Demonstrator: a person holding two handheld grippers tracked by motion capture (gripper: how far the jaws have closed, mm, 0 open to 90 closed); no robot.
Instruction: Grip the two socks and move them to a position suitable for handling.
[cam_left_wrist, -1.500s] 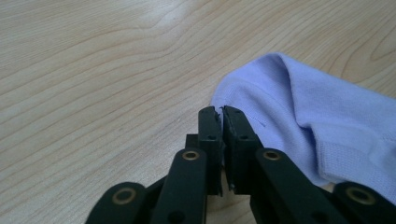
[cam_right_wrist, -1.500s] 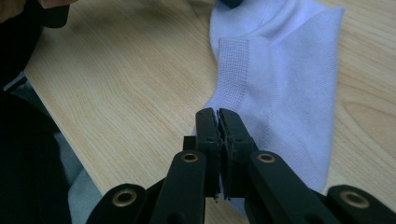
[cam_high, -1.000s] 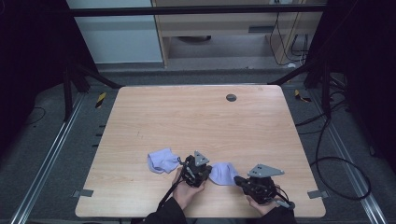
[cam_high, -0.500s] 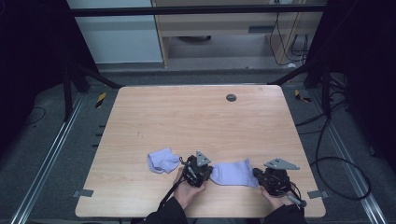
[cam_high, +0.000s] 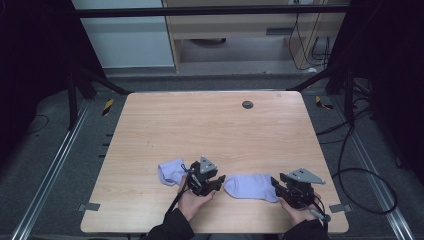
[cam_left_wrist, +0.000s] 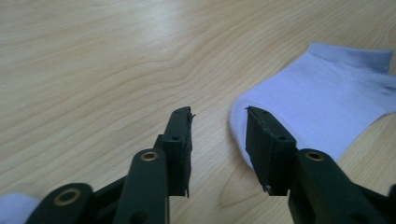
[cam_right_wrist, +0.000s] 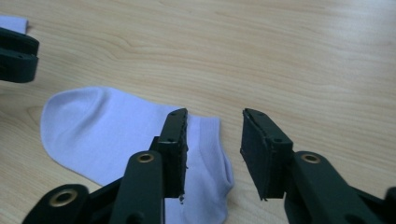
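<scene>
We've just let both jaws open off the flat sock (cam_high: 251, 186), now stretched out by the table's (cam_high: 210, 125) near edge between left gripper (cam_high: 218, 181) and right gripper (cam_high: 278, 184), nothing gripped, so laying it out looks done; second sock (cam_high: 171, 171) sits bunched further left.

A flat lavender fabric sock (cam_high: 251, 186) lies stretched out on the light wooden bench (cam_high: 215, 130) near its front edge, between the left tool (cam_high: 220, 179) at its toe and the right tool (cam_high: 275, 182) at its cuff. A crumpled lavender sock (cam_high: 171, 171) lies just left of the left tool. A small round dark grommet (cam_high: 247, 104) sits far back, well apart.
</scene>
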